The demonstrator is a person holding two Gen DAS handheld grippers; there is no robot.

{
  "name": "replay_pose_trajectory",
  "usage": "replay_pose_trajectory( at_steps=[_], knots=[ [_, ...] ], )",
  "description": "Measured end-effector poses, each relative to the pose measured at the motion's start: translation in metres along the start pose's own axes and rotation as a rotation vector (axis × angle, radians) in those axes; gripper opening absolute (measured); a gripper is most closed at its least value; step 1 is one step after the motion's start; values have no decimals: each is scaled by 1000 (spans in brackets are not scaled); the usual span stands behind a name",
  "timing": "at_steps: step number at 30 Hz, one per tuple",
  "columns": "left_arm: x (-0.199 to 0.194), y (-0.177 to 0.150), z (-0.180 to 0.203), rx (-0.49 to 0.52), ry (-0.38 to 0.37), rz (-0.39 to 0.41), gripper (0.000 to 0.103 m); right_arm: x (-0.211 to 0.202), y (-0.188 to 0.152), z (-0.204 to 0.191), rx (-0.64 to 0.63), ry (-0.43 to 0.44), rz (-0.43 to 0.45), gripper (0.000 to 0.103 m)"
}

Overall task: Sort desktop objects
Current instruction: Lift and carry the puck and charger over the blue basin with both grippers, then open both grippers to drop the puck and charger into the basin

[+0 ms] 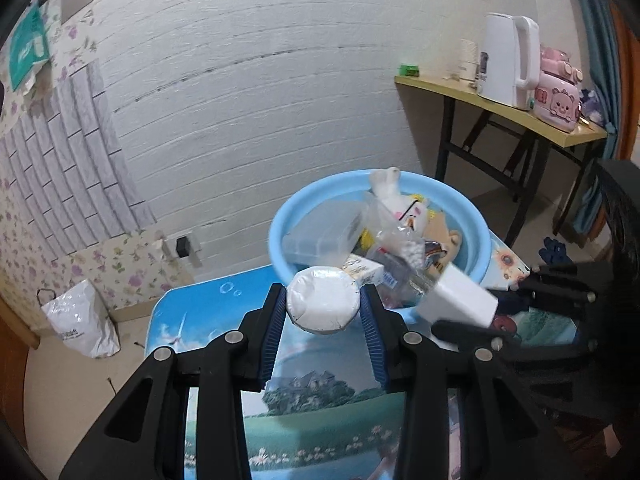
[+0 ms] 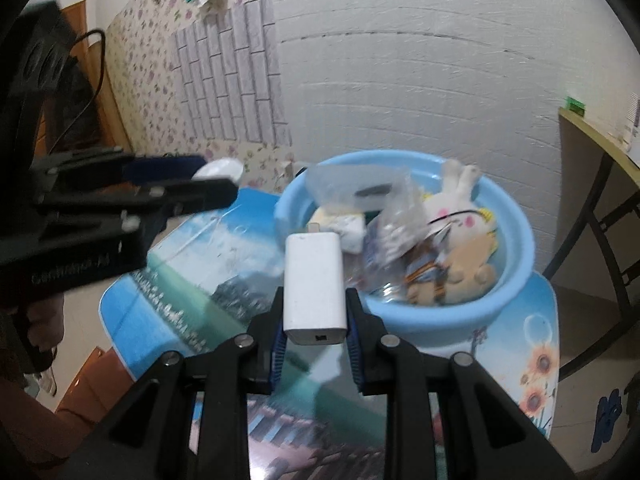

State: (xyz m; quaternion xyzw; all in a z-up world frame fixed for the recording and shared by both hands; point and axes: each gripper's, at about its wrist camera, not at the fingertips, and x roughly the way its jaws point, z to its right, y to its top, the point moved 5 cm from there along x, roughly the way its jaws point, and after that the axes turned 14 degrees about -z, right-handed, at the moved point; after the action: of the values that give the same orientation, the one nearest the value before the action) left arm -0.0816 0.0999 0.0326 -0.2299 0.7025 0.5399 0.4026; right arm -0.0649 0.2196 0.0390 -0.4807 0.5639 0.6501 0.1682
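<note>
left gripper (image 1: 323, 307): clamped on white round puck (image 1: 322, 305), held just in front of basin rim
right gripper (image 2: 315, 330): clamped on white charger (image 2: 315, 286), held just in front of basin
basin (image 2: 516, 248): blue, on table (image 2: 192, 280), holds plush toys, boxes, bags

Both wrist views close above the table (image 1: 224, 360), facing the wall, sharing the blue basin (image 1: 280, 240) from either side.
</note>
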Motion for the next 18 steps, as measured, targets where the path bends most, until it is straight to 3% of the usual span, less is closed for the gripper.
replay_pose_trajectory(
  at_steps=[18],
  knots=[
    [54, 31, 36, 62, -86, -61, 37, 16, 27, 74, 129, -52, 8, 25]
  ],
)
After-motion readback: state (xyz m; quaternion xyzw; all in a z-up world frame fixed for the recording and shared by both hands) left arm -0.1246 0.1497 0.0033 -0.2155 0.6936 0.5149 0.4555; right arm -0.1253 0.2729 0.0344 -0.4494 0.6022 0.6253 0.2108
